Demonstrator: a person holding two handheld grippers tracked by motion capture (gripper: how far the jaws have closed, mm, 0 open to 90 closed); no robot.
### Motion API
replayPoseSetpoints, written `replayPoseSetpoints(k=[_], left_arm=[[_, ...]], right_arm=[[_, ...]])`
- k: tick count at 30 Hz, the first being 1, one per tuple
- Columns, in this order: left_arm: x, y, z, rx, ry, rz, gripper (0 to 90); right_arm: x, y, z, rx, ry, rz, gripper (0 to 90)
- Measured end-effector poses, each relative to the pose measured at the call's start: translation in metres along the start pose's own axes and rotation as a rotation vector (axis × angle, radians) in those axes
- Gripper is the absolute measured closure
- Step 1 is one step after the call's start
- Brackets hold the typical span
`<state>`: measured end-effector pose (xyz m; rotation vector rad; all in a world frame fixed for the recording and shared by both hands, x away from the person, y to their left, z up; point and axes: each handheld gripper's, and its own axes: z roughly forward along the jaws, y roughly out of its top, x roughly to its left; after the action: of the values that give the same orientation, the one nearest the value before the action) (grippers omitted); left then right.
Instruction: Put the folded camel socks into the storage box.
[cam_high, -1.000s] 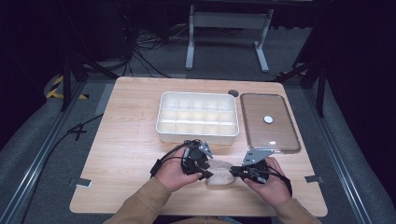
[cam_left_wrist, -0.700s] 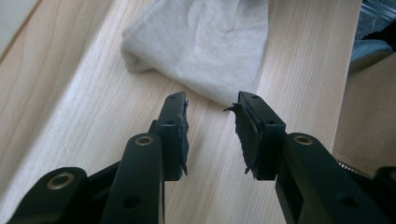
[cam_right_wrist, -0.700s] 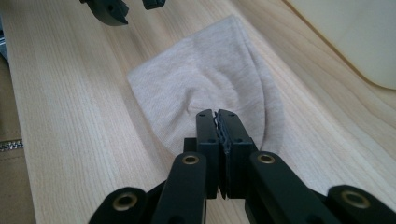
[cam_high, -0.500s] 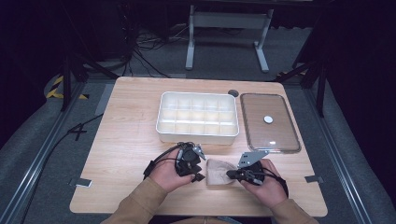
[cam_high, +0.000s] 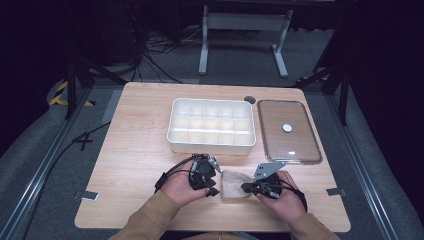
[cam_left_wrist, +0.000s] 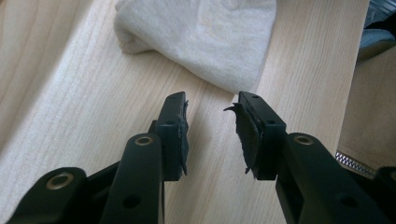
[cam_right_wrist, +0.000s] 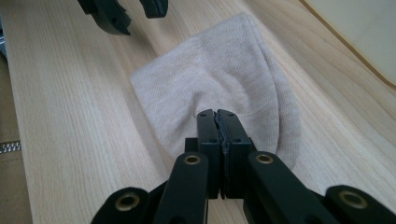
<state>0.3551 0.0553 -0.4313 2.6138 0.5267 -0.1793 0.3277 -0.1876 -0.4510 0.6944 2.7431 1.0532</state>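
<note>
Wooden table (cam_high: 145, 150) amid dark room

One table (cam_high: 140, 155) — on it one white tray (cam_high: 211, 126), one clear lid (cam_high: 287, 131), one cloth (cam_high: 235, 184) — and two grippers.

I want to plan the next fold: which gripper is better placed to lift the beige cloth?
Right: the right gripper is shut on the beige cloth, while the left gripper is open beside it.
</note>
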Motion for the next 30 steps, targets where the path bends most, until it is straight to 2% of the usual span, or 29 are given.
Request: replayPoseSetpoints(k=[10,15,16,17,20,24,26,30], left_arm=[[0.007,0.000,0.009,0.033,0.007,-0.020,66.4],[0.008,0.001,0.013,0.034,0.014,-0.022,66.6],[0.008,0.001,0.014,0.036,0.010,-0.022,66.7],[0.008,0.001,0.015,0.038,0.015,-0.021,67.0],[0.010,0.002,0.016,0.040,0.018,-0.021,67.1],[0.011,0.002,0.018,0.043,0.017,-0.022,67.0],[0.011,0.003,0.018,0.041,0.018,-0.023,66.6],[0.011,0.003,0.019,0.035,0.016,-0.012,65.6]], right_arm=[[-0.001,0.002,0.010,0.001,0.016,0.007,89.1],[-0.002,0.002,0.011,0.008,0.024,0.008,89.1],[-0.001,0.002,0.010,0.003,0.019,-0.003,89.2],[0.000,0.005,0.005,-0.029,0.005,-0.008,89.1],[-0.001,0.009,0.002,-0.037,-0.009,-0.016,89.1],[-0.006,0.007,0.009,0.004,-0.025,-0.009,88.1],[-0.008,0.005,0.012,0.004,-0.013,0.000,87.5],[-0.007,0.004,0.014,0.006,0.006,-0.018,88.8]])
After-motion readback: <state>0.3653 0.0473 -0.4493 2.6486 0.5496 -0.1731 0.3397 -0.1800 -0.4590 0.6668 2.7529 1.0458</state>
